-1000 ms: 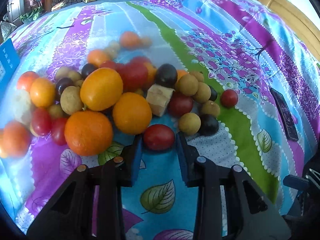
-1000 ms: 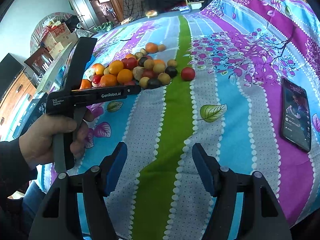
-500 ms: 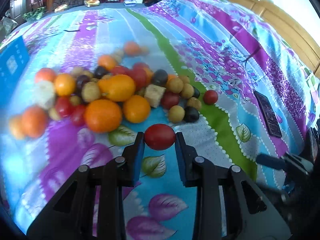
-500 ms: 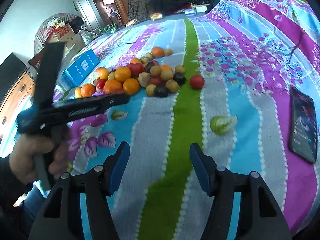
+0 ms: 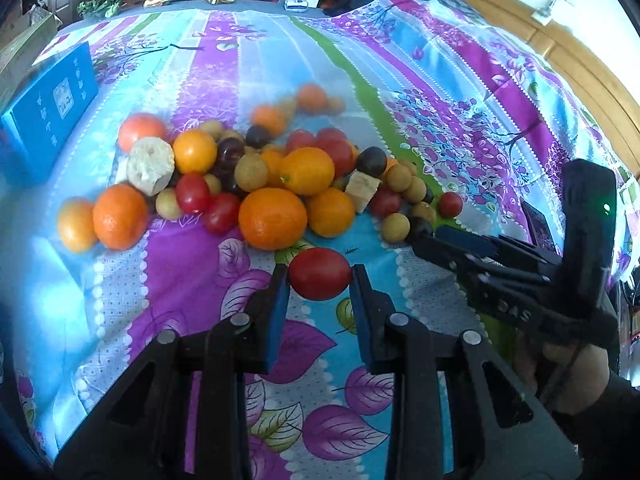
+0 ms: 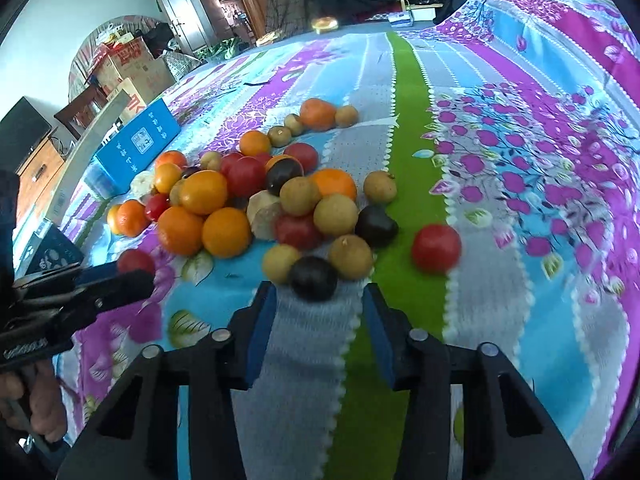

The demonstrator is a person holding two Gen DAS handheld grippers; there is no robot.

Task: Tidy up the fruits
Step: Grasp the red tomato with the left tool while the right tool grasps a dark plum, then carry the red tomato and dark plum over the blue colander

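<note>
A pile of mixed fruit (image 5: pixel 276 184) lies on the striped floral cloth: oranges, red tomatoes, dark plums, tan longans. My left gripper (image 5: pixel 319 280) is shut on a red tomato (image 5: pixel 319 273) and holds it just in front of the pile, above the cloth. It shows at the left of the right wrist view (image 6: pixel 136 261). My right gripper (image 6: pixel 318 300) is open, right behind a dark plum (image 6: pixel 313 278) at the pile's near edge. A lone red tomato (image 6: pixel 436 248) lies to the right of the pile.
A blue box (image 5: pixel 44 112) stands left of the pile. A black phone (image 5: pixel 538 224) lies on the cloth at the right, partly behind the right gripper's body (image 5: pixel 520 280). Cardboard boxes and furniture stand beyond the bed's far edge.
My left gripper closed on the red tomato and lifted it back from the pile. My right gripper moved forward and left, up to the pile's near edge.
</note>
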